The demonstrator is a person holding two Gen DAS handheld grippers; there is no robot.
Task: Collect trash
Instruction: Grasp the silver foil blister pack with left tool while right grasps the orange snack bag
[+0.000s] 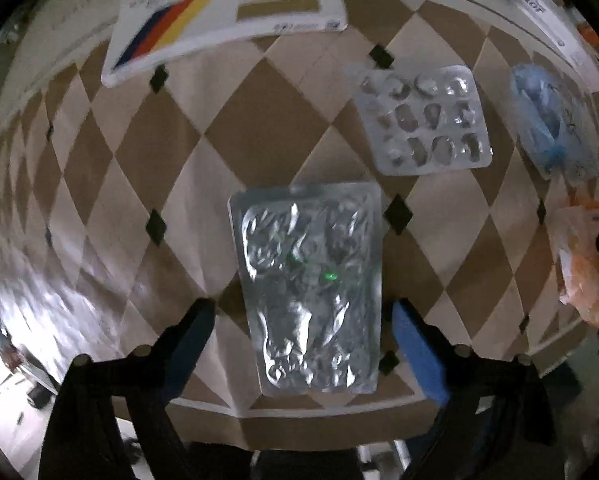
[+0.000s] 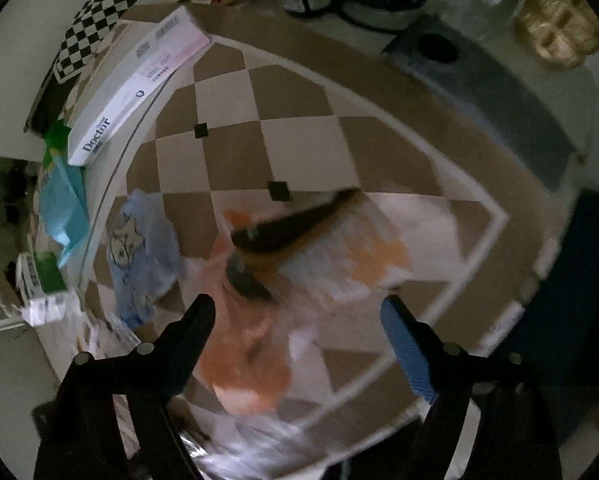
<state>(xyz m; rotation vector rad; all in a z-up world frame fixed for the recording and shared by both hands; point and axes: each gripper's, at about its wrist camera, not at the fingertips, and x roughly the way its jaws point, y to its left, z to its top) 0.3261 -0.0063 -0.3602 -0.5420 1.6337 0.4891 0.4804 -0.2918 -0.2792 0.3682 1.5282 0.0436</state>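
Brown-and-cream diamond-patterned tablecloth [image 1: 259, 120], dim light. Left gripper [image 1: 303, 320] points down, jaws spread either side of a crumpled silver foil blister sheet [image 1: 307, 284] lying flat, apparently lined up to pinch it by its long edges. Right gripper [image 2: 297, 316] spread, nothing pinched, above a blurred orange-and-white plastic wrapper [image 2: 251, 352]. A clear emptied blister pack [image 1: 423, 120] lies nearby.

Bare cloth [image 1: 259, 128] (beyond blister pack [image 1: 311, 288])

Both wrist cameras are looking steeply down, close above the checkered table [image 1: 267, 128]. Each is facing along its own jaws. Both views are sharing the orange wrapper [image 2: 243, 364] and the "Doctor" box [image 1: 539, 12].
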